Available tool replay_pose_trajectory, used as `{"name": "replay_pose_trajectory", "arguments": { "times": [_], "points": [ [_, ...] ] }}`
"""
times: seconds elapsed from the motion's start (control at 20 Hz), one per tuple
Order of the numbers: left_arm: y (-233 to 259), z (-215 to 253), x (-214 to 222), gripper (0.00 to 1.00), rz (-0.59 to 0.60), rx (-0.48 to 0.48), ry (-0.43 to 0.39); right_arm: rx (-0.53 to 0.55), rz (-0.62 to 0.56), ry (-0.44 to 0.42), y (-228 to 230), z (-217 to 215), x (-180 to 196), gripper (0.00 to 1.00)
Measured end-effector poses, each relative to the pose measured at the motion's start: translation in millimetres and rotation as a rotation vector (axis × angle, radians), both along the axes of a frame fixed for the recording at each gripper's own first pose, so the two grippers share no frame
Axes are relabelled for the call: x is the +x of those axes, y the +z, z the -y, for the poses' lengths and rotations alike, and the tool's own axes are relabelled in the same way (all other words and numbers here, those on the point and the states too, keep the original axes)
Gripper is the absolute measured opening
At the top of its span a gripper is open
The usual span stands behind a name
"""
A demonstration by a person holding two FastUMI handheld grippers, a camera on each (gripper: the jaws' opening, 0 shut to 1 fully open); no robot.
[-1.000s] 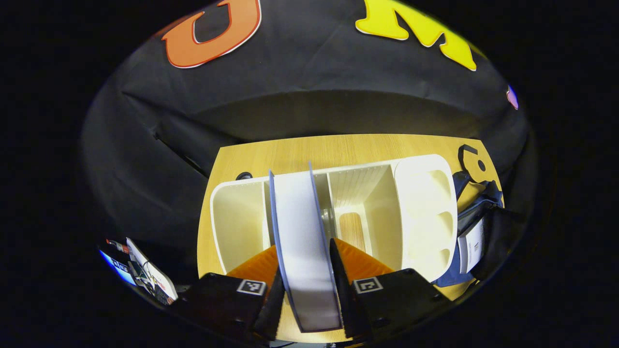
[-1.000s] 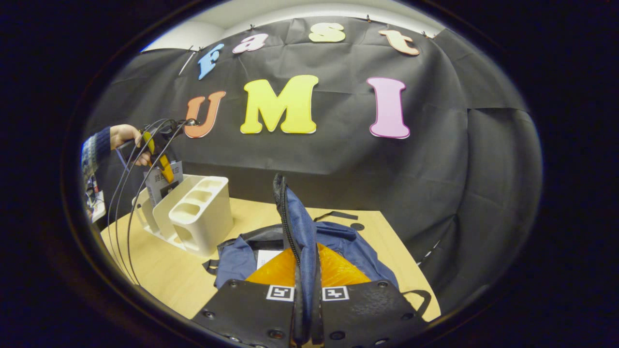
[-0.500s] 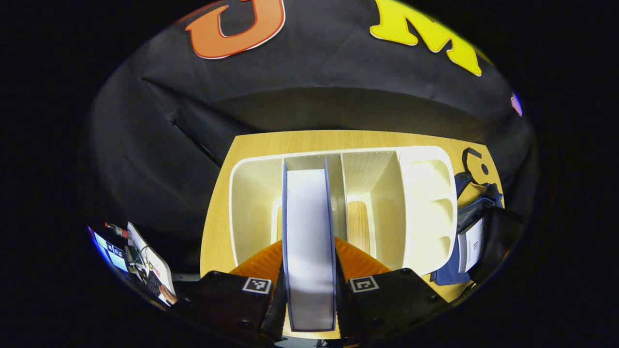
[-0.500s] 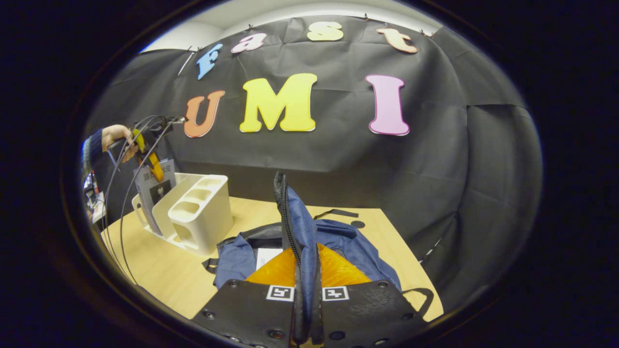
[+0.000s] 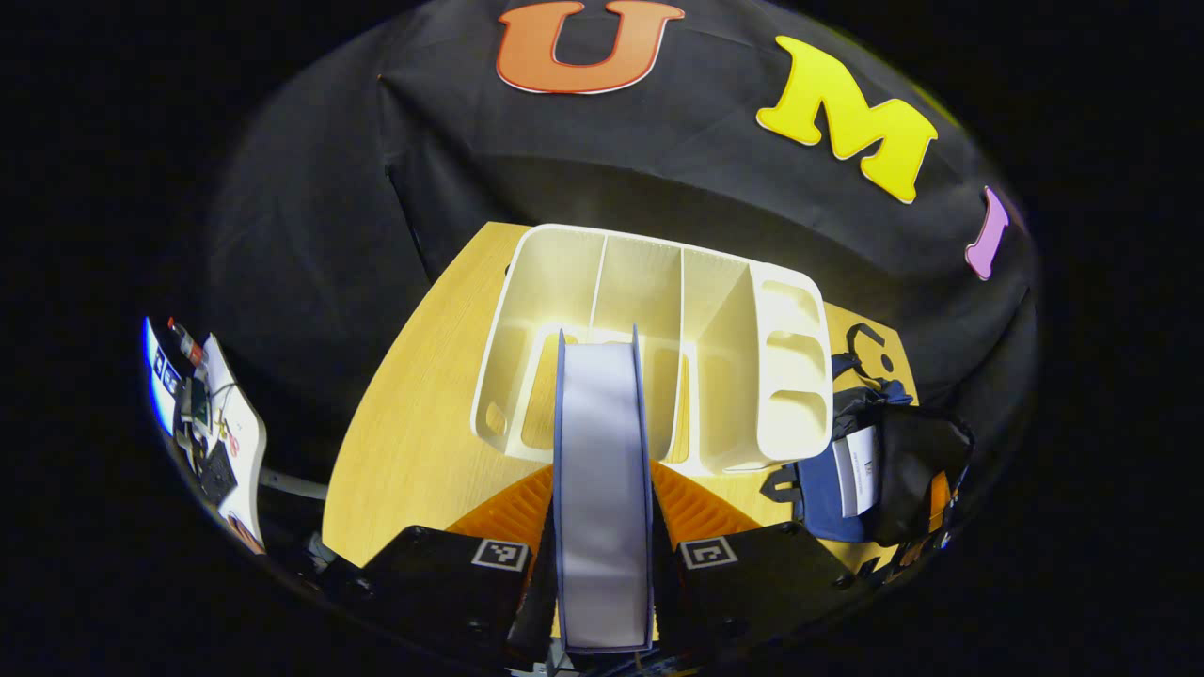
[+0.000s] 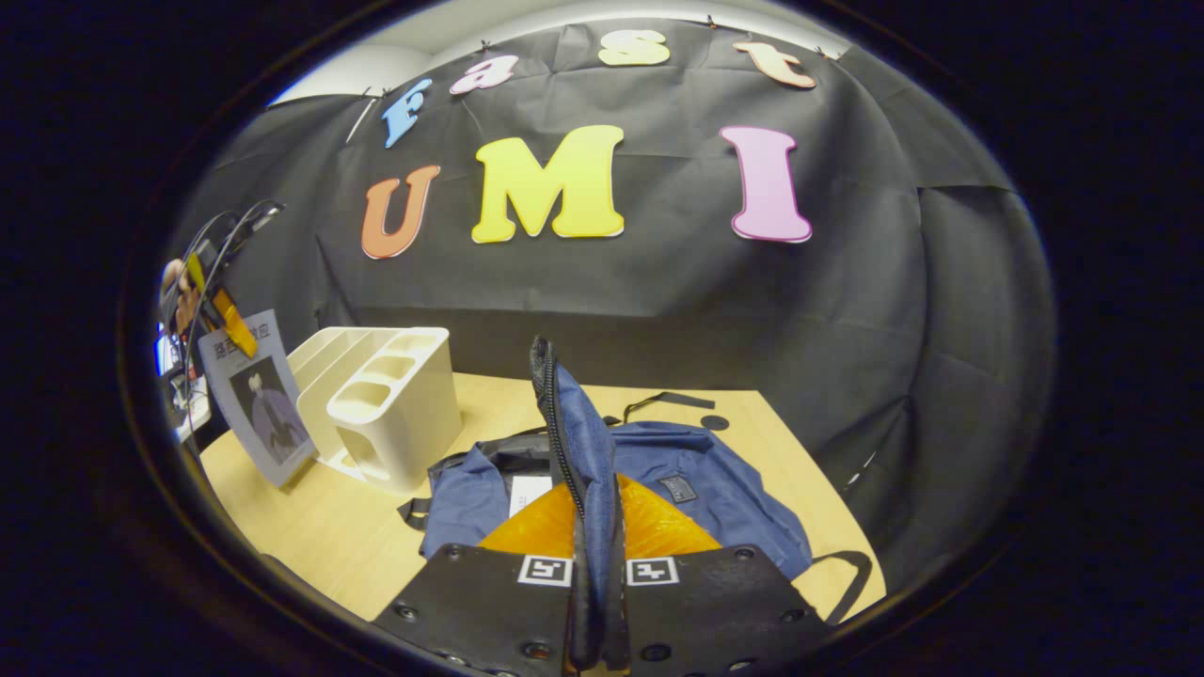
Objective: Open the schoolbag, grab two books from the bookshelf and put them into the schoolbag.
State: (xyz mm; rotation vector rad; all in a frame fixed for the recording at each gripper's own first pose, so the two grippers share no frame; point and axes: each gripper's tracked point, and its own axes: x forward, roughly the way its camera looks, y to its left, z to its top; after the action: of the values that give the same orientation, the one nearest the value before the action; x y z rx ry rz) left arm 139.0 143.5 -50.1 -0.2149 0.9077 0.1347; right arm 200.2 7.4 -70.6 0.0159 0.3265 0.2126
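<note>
Left gripper (image 5: 602,574), pinching a thin blue-edged book (image 5: 602,489), had lifted it clear of the ribbed white bookshelf (image 5: 658,348); right gripper (image 6: 595,602) clamped the schoolbag (image 6: 574,432) flap, centre.

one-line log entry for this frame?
left gripper: shut on book, clear of bookshelf | right gripper: shut on schoolbag flap | schoolbag: open

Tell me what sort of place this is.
Probably a staged recording booth, not a real study: a black cloth wall hangs behind a small wooden table, which bears just a white bookshelf and a blue schoolbag. Cables and gear sit off to one side.
</note>
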Motion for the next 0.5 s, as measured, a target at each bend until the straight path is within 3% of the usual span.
{"name": "replay_pose_trajectory", "arguments": {
  "times": [0.2, 0.4, 0.5],
  "points": [
    [-13, 1, -41, 0.45, 0.027, -0.102, 0.036, -0.026, -0.014, 0.011, -6, -9, 1, 0.07],
    [-11, 16, -62, 0.43, 0.115, -0.287, 0.043, -0.039, -0.01, 0.0, -4, -9, 0, 0.06],
    [-18, 17, -68, 0.44, 0.126, -0.335, 0.053, -0.044, -0.01, -0.005, -3, -8, -2, 0.06]
  ]
}}
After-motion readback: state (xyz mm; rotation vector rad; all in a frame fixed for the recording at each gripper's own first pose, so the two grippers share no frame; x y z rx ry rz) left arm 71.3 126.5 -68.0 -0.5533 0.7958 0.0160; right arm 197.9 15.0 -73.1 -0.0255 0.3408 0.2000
